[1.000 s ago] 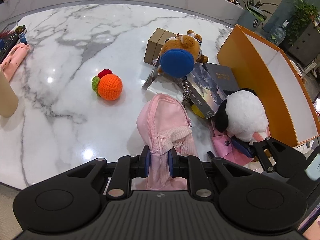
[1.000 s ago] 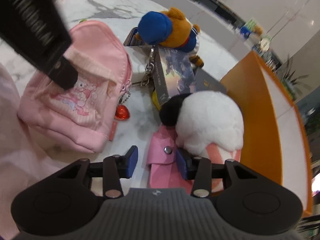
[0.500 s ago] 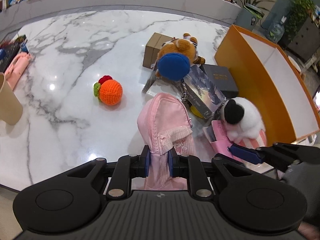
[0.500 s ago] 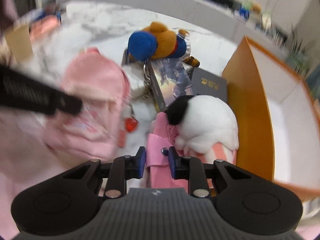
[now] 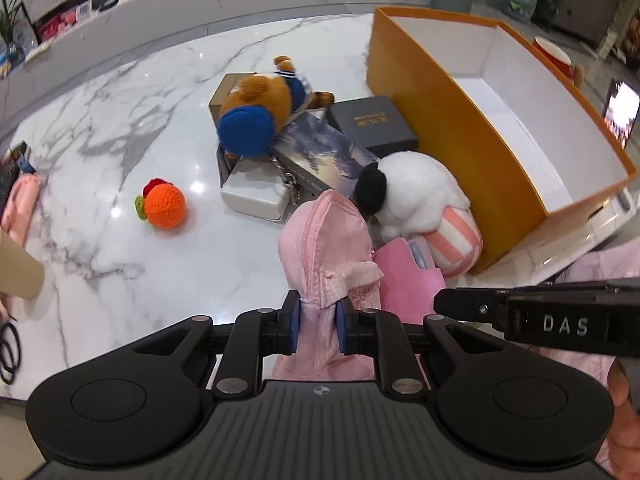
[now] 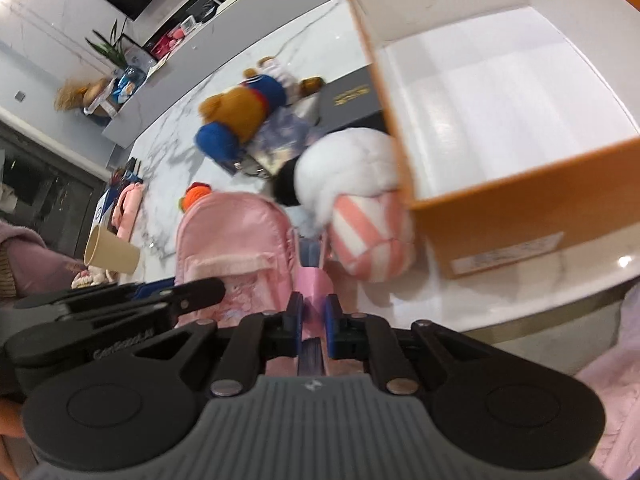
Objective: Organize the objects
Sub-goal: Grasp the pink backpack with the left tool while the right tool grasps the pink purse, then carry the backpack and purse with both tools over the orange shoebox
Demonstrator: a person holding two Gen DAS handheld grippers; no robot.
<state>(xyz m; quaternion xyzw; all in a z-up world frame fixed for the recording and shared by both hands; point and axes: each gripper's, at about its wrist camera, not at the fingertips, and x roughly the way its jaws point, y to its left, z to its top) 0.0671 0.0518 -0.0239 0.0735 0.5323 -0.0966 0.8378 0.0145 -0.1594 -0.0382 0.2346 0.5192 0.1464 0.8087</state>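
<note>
My left gripper is shut on a small pink backpack, which also shows in the right wrist view. My right gripper is shut on a flat pink wallet, also seen beside the backpack in the left wrist view. A white plush with a black ear and pink striped bottom lies against the open orange box, which looks empty inside and fills the right of the right wrist view.
On the marble table lie a brown bear with a blue cap, a photo book, a dark box, a white case and a knitted orange. A paper cup stands at the left.
My right gripper has shut on the pink wallet and lifted it up. Both views have swung toward the orange box, with the backpack still held in my left gripper.
</note>
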